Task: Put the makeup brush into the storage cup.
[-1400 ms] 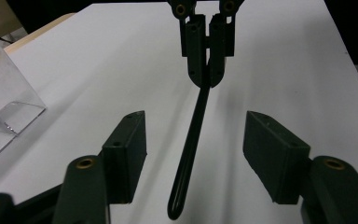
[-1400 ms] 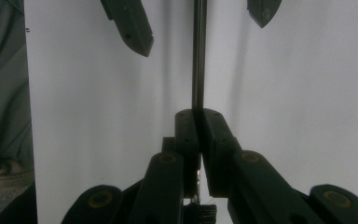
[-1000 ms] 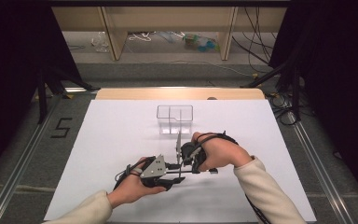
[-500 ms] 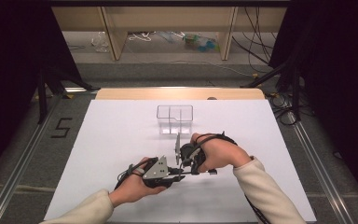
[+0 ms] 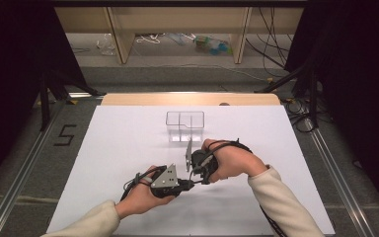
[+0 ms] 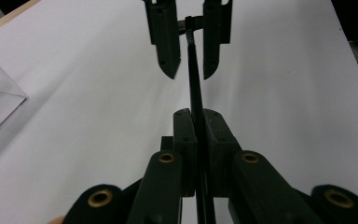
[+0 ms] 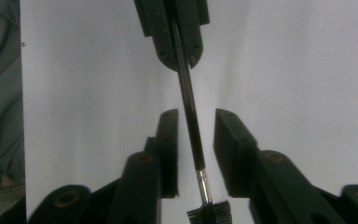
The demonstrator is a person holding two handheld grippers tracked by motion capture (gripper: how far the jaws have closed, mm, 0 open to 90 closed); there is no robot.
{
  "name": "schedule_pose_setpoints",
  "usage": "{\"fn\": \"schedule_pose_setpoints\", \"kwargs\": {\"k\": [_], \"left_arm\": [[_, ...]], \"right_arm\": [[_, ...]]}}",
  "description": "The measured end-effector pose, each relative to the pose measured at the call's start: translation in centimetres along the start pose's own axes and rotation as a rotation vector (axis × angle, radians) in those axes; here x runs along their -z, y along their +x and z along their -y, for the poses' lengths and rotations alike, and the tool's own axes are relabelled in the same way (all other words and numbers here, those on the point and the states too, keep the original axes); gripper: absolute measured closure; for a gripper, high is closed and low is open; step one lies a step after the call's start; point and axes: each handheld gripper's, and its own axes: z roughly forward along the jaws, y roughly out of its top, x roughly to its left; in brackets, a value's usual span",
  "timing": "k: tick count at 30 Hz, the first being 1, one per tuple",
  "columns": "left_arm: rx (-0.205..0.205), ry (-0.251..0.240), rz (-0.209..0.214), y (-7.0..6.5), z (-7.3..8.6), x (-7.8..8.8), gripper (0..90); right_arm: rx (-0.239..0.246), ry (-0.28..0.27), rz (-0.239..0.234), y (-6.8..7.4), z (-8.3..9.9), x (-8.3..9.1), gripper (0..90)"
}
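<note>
**Slim brush passed between two hand-held tongs, white bench**

1. Left tongs (image 5: 190,184), near centre of the bench (image 5: 128,143). Clenched on the black handle of a thin brush (image 6: 194,74); in the left gripper view the stick runs straight out from between the shut jaws, having just been closed upon. Judged the receiving side of a hand-over, gripping one end so the rest stays free.

2. Brush, held level just above the bench, spanning the small gap between the two tools. In the right gripper view its metal ferrule (image 7: 204,184) and dark bristles lie nearest that camera.

3. Right tongs (image 5: 193,173), just right of and slightly farther than the left. Released: the jaws have just been opening and stand clear on either side of the handle, pads not touching. Probably letting go now that the other end is secured.

4. Clear divided box (image 5: 185,126), farther off, mid-bench, apart from both hands; likely the brush's destination.
</note>
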Motion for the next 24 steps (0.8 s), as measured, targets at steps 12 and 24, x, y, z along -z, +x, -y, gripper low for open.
{"fn": "schedule_pose_setpoints", "kwargs": {"k": [12, 24], "left_arm": [[0.02, -0.003, -0.025, 0.2, 0.2, 0.5, 84.7], [0.026, -0.001, -0.054, 0.2, 0.3, 1.2, 84.7]], "right_arm": [[-0.111, -0.187, 0.046, -0.3, 1.6, 0.8, 41.7], [-0.166, -0.399, 0.089, 0.4, 4.0, 1.2, 32.5]]}}
